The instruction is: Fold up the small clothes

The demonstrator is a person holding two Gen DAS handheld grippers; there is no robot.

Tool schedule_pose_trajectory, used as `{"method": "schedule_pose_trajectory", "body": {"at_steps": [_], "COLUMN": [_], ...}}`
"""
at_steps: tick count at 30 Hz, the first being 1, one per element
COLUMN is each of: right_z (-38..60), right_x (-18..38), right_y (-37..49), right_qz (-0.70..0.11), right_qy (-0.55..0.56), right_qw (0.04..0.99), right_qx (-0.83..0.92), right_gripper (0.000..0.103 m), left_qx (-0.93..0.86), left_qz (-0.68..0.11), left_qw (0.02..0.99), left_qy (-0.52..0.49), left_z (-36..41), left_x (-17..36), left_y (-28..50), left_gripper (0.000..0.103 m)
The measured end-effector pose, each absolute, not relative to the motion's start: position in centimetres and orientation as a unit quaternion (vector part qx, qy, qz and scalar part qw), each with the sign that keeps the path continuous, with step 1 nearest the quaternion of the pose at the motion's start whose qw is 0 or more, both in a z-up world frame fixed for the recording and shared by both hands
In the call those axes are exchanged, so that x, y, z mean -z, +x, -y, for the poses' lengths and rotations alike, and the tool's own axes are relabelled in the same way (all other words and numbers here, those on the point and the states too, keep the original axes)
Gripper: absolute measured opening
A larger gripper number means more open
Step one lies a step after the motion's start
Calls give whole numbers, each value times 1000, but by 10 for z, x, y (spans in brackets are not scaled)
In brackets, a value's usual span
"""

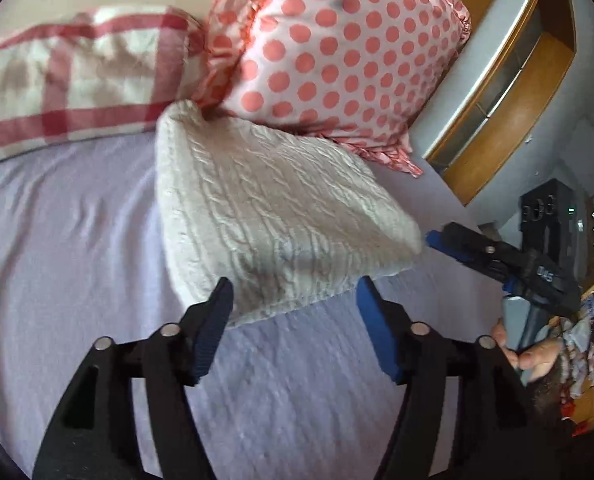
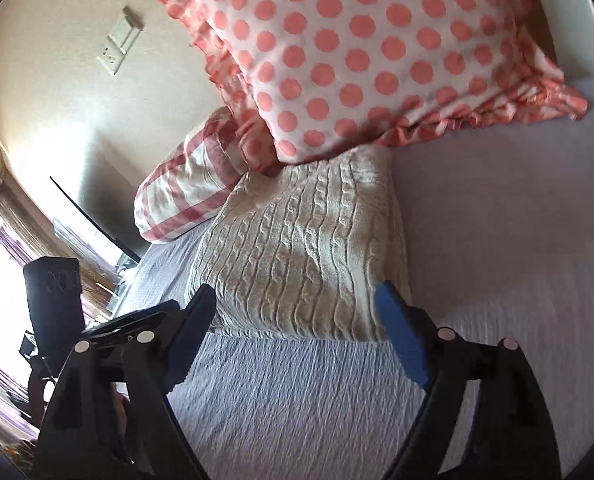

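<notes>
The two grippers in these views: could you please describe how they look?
The left gripper and right gripper match: black angular plastic linkage arms with round silver pivot pins, each ending in two fingers faced with ribbed blue pads. The left view shows white digits on the right gripper's black body. No cables or sleeves show.

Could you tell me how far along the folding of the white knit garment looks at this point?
Looks done: the white cable-knit garment lies as a compact folded rectangle on the lilac sheet, its far edge touching the polka-dot pillow. In hand: nothing; the left gripper and right gripper are both open at its near edge, holding no fabric. Left: perhaps a final tidy. No other clothes are visible.
</notes>
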State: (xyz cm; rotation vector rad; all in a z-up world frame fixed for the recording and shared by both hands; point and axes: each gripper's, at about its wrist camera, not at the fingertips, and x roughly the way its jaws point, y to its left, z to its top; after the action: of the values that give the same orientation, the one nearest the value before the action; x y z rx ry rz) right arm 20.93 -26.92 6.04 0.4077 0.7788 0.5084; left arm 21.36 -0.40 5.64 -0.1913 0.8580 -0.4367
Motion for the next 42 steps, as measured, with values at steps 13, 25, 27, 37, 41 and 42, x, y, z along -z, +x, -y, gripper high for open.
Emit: {"method": "schedule_pose_trajectory", "body": {"at_steps": [13,25,27,37,41,42], "right_z": [224,217,213,212,212,212], "right_x": [-18,-9,-7,-5,-6,-6], "right_y": [182,191,190,188,188,188], "right_qz": [-438,-472,-474,-476,-476,-476], "right_qy": [17,-4,-20,-27,-27,-27], "right_qw": [893,877,876,876,876,876], "right_qx": [-103,-88,-80,-74,-74,-74], "right_gripper": [102,102,102,102,102,102], "left_qx": [74,67,61,58,58,58], "left_qz": [-456,-474,-476,-477,-477,-477], "left_qw": [887,878,877,876,876,876], "left_qy": [14,20,31,33,33,33], "left_z": [8,14,17,15,16,16], "left_x": [-15,-3,-2,-2,-2,-2], "left_y": [202,207,208,209,209,209], "left_gripper": [95,100,101,101,101,101]}}
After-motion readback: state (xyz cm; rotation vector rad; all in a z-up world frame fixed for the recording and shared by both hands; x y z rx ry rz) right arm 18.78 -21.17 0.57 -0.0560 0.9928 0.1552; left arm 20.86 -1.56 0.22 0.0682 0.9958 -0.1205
